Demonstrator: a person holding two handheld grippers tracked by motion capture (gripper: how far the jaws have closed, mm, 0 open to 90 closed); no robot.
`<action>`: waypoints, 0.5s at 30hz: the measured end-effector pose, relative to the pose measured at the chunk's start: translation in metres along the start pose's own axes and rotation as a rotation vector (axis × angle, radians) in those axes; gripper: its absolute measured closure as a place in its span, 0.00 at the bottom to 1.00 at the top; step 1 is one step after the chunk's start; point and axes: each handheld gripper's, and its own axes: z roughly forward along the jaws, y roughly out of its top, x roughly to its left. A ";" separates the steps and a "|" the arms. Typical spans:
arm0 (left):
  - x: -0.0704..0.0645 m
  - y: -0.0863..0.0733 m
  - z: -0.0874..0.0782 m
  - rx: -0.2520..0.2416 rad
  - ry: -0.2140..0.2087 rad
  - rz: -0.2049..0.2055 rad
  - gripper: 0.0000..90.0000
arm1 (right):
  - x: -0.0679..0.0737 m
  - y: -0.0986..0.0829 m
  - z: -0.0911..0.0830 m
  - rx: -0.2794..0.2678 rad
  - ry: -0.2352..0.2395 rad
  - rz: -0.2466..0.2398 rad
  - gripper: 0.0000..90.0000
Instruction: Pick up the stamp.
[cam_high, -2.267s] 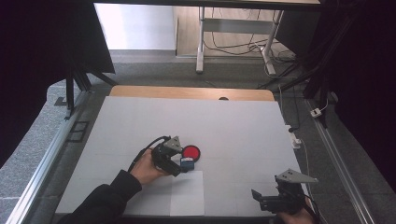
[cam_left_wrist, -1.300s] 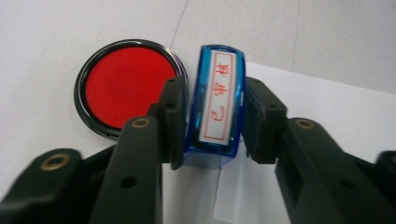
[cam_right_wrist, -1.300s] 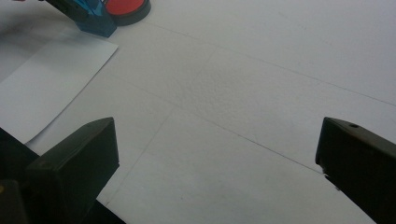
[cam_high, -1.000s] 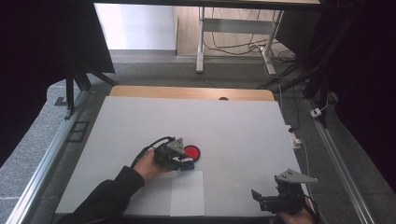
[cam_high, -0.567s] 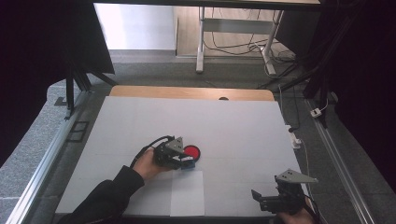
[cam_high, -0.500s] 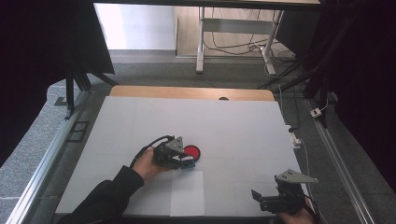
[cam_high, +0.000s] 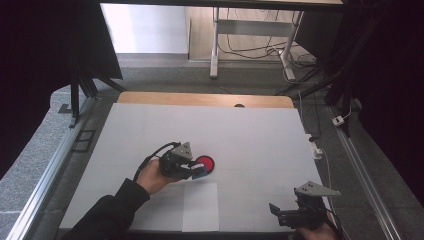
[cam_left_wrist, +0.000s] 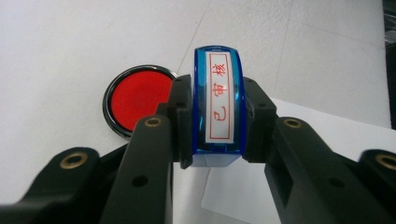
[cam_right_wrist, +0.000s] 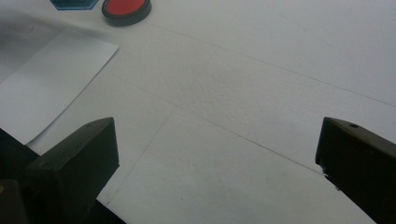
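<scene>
My left gripper (cam_high: 196, 171) is shut on a blue stamp (cam_left_wrist: 218, 105) with a white label and red characters, held a little above the table. Just beyond it lies a round red ink pad (cam_high: 205, 163) in a black rim, also seen as the ink pad (cam_left_wrist: 135, 100) to the left of the stamp. A white sheet of paper (cam_high: 200, 206) lies flat near the front edge, under and to the right of the stamp. My right gripper (cam_high: 290, 216) rests open at the front right corner, nothing between its jaws; the ink pad (cam_right_wrist: 126, 9) and paper (cam_right_wrist: 49, 84) lie far off to its left.
The white table top (cam_high: 250, 140) is wide, with a wooden strip (cam_high: 200, 99) along its far edge. Metal rails (cam_high: 55, 165) run down both sides. A small white plug (cam_high: 317, 150) sits at the right edge. Cables and a desk frame (cam_high: 250, 30) stand on the floor beyond.
The left gripper has shifted slightly right and toward the front with the stamp, from beside the ink pad to the paper's far edge. The right gripper has stayed put.
</scene>
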 end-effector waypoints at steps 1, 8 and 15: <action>-0.001 0.000 -0.002 -0.002 0.002 -0.002 0.77 | 0.000 0.000 0.000 0.002 -0.001 -0.001 0.00; -0.006 -0.002 -0.015 -0.026 0.008 -0.062 0.77 | 0.000 0.000 0.001 0.001 0.001 -0.001 0.00; -0.011 -0.004 -0.033 -0.048 0.040 -0.098 0.77 | 0.000 0.001 0.001 0.002 0.004 -0.002 0.00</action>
